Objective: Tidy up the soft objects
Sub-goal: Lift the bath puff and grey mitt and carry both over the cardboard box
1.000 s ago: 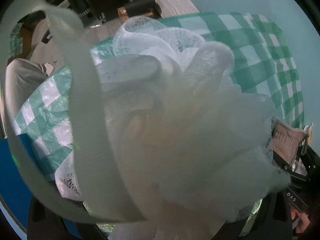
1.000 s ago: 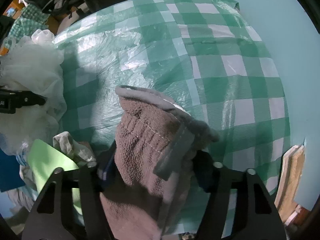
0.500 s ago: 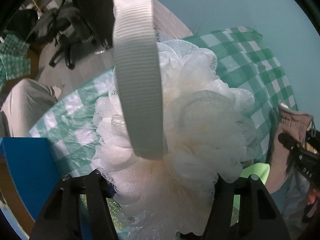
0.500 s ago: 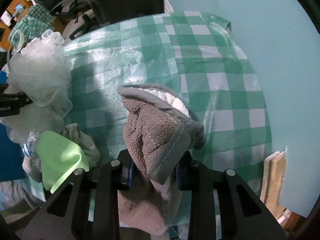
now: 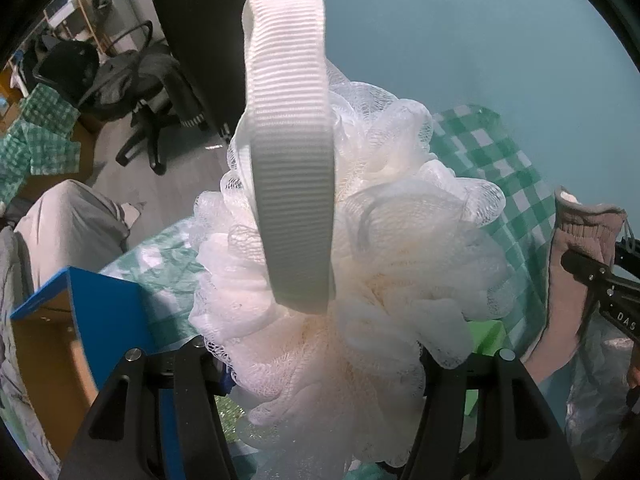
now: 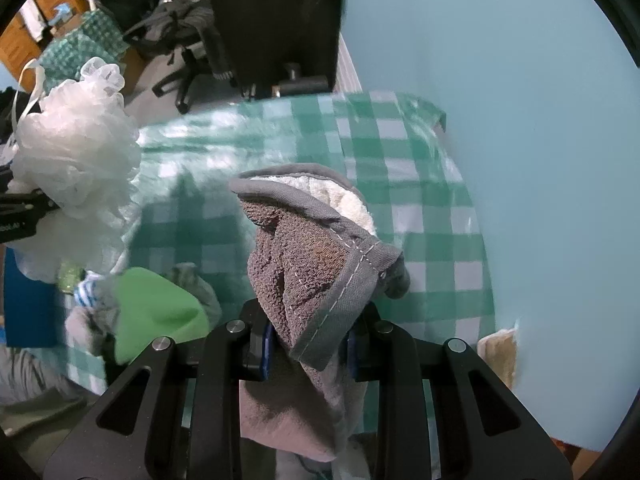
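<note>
My left gripper (image 5: pixel 316 364) is shut on a white mesh bath pouf (image 5: pixel 360 264) and holds it above the table; its white ribbon loop (image 5: pixel 290 152) stands up in front of the lens. The pouf also shows at the left of the right wrist view (image 6: pixel 76 156). My right gripper (image 6: pixel 308 344) is shut on a brown-grey towel (image 6: pixel 316 256) with a white inner side, lifted over the green checked tablecloth (image 6: pixel 424 208). The towel also shows at the right of the left wrist view (image 5: pixel 580 264).
A green cloth (image 6: pixel 156 312) and a grey cloth (image 6: pixel 196 284) lie in a pile at the table's left. A blue box (image 5: pixel 96 304) stands at the left. A light blue wall (image 6: pixel 520 120) backs the table. An office chair (image 6: pixel 188 60) stands beyond.
Both grippers have risen and pulled back from the table with their loads. The pouf's ribbon loop swung from the left to upright in front of the left lens.
</note>
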The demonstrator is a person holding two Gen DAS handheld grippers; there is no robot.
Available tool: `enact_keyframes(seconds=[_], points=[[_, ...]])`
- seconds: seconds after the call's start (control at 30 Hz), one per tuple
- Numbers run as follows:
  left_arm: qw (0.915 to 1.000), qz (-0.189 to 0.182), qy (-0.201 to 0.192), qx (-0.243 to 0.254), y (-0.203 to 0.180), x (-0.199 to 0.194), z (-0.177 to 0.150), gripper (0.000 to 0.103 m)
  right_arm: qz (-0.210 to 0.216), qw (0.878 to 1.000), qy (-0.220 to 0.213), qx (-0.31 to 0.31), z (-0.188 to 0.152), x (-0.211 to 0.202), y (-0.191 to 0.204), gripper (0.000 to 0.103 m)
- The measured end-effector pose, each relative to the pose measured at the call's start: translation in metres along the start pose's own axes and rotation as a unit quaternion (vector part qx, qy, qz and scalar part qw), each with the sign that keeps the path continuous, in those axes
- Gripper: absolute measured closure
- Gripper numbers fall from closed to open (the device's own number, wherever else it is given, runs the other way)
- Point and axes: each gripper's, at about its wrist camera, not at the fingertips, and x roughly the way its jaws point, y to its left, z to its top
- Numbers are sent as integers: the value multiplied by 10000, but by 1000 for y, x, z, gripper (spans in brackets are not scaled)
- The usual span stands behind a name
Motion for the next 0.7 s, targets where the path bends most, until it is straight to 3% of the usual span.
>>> enact_keyframes(seconds=[0.7], points=[[9966,219,-552,-571,30,-67,-41,41,229,9954,-558,-738,37,-60,65,79]])
